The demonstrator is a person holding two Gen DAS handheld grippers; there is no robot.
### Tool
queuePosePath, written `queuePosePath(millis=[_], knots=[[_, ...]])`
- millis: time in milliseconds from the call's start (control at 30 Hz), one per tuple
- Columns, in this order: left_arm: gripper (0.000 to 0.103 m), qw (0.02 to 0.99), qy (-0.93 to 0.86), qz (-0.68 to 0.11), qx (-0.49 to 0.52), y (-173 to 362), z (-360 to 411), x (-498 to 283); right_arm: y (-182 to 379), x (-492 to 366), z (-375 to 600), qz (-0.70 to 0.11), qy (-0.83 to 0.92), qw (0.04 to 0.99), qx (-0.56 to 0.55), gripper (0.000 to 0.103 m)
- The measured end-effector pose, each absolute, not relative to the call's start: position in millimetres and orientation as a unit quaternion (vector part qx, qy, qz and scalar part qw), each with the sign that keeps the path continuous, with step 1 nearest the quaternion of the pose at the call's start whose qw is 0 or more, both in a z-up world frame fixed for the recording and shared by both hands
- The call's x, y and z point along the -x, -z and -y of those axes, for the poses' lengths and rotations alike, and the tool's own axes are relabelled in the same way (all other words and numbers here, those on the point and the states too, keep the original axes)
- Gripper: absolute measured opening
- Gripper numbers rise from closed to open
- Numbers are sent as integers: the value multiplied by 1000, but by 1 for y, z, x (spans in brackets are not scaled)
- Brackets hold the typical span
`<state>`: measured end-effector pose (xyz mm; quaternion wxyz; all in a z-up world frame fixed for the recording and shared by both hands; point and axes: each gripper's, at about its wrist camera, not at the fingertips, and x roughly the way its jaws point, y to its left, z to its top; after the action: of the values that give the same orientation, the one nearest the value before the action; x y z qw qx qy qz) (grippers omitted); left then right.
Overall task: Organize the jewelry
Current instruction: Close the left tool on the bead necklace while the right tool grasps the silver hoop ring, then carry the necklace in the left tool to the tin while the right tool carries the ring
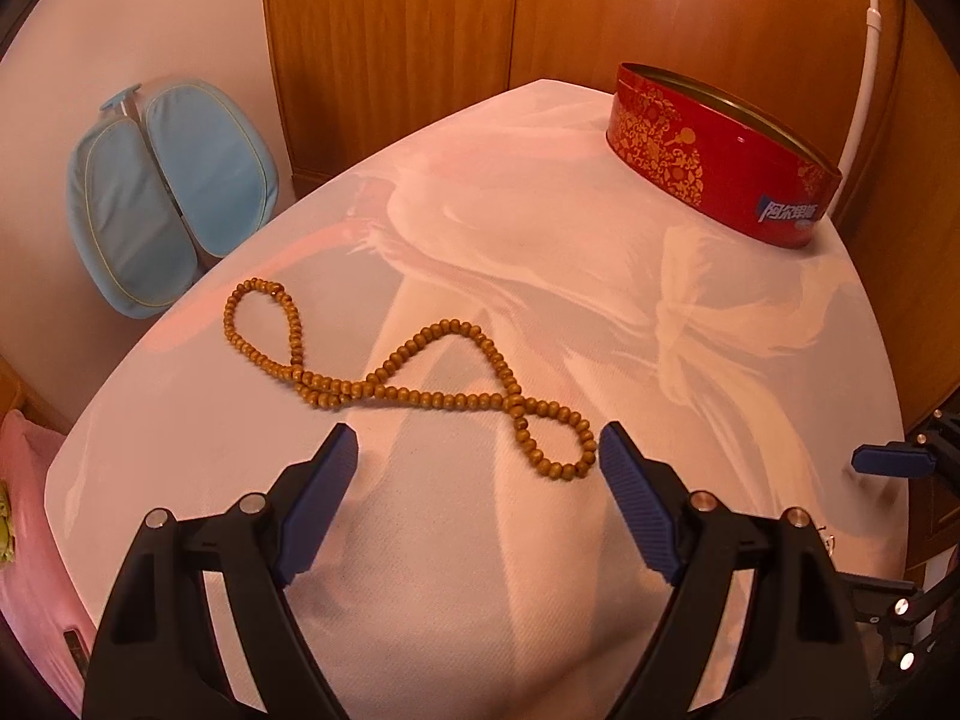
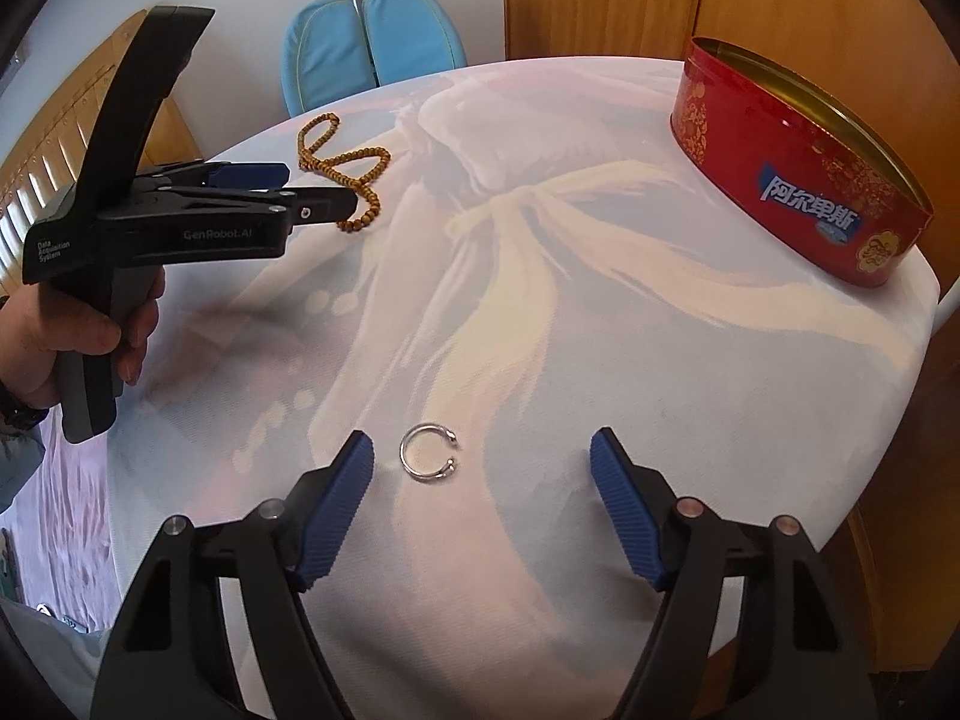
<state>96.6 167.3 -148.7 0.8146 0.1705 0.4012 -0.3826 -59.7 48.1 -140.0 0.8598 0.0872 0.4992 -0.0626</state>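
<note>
A wooden bead necklace [image 1: 414, 384] lies looped on the printed tablecloth [image 1: 540, 240] just ahead of the wide-open, empty left gripper [image 1: 477, 450]. A silver open ring [image 2: 429, 453] rests between the right gripper's [image 2: 483, 456] parted fingertips, nearer the left one, untouched.

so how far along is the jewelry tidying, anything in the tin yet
Nothing looks put away yet. What shows of the inside of the red tin is bare, though most of it is hidden. Nothing is in hand: the left gripper, jaws open, hovers by the bead necklace, and the right gripper, jaws open, has the silver ring lying loose between them. Both pieces still need picking up and stowing.
</note>
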Motion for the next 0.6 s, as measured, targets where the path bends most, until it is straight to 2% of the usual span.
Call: queuePosePath(millis=[67, 100, 133, 167, 200, 233, 267, 300, 333, 367, 600], knots=[[80, 823, 369, -395, -178, 152, -165, -97, 142, 58, -51, -500, 60, 861, -79, 69], [63, 823, 370, -398, -167, 151, -166, -99, 145, 56, -53, -503, 60, 859, -73, 68], [40, 823, 363, -404, -167, 152, -165, -101, 145, 56, -57, -498, 59, 863, -61, 68], [36, 827, 357, -401, -168, 152, -165, -102, 144, 57, -61, -496, 56, 865, -53, 64], [32, 826, 361, -402, -164, 152, -165, -103, 144, 58, -65, -491, 46, 868, -50, 53], [20, 822, 369, -402, -160, 151, -166, -103, 144, 58, -69, -489, 36, 870, -44, 47], [14, 819, 375, -403, -159, 151, -166, -103, 143, 58, -74, -489, 21, 871, -36, 29], [13, 817, 379, -404, -161, 151, -166, -102, 142, 57, -78, -491, 11, 871, -28, 22], [7, 814, 383, -406, -163, 151, -166, -101, 142, 55, -82, -494, 9, 869, -20, 22], [5, 808, 388, -414, -159, 150, -167, -101, 142, 54, -82, -497, 1, 867, -25, 22], [5, 812, 372, -439, -96, 130, -187, -94, 127, 62, -70, -472, -24, 880, -42, 22]])
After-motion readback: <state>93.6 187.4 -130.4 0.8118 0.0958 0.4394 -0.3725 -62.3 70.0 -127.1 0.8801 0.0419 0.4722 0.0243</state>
